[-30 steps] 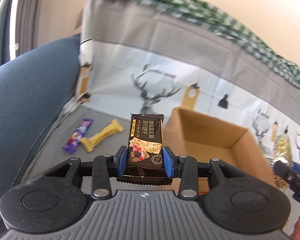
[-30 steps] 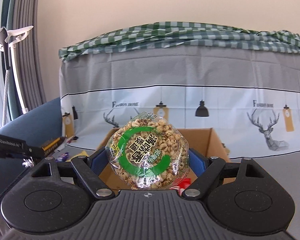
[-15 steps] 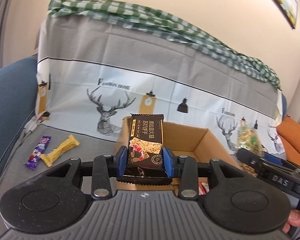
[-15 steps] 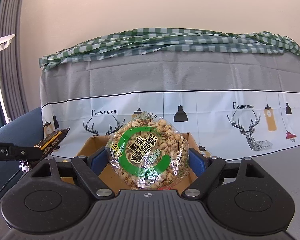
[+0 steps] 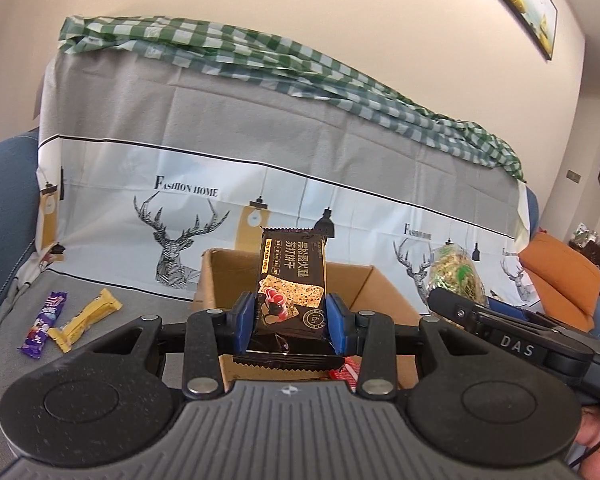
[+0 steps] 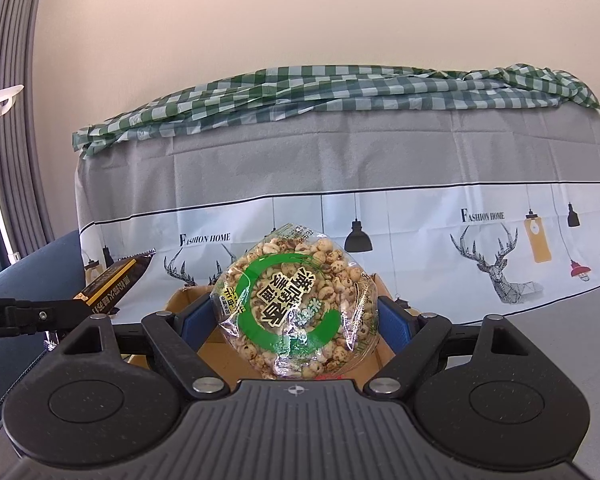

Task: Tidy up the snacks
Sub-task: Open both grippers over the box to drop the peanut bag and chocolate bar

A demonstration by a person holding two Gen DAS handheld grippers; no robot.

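Right now the left gripper has its jaws clamped on a dark cracker packet, which stands upright between the blue pads, its lower end crumpled below them. Behind and below the packet sits an open cardboard box on a grey-covered seat; something red shows inside the box near the bottom edge. Off to the left on the seat lie a purple snack bar and a yellow snack bar, just beside each other and well apart from the box.

In the right wrist view, the right gripper has its jaws spread wide and pressed on either side of a round clear bag of puffed snacks with a green ring on its label, held above the same box. The left gripper's packet pokes in from the left edge. A deer-printed cover drapes the backrest, with a green checked cloth on top.
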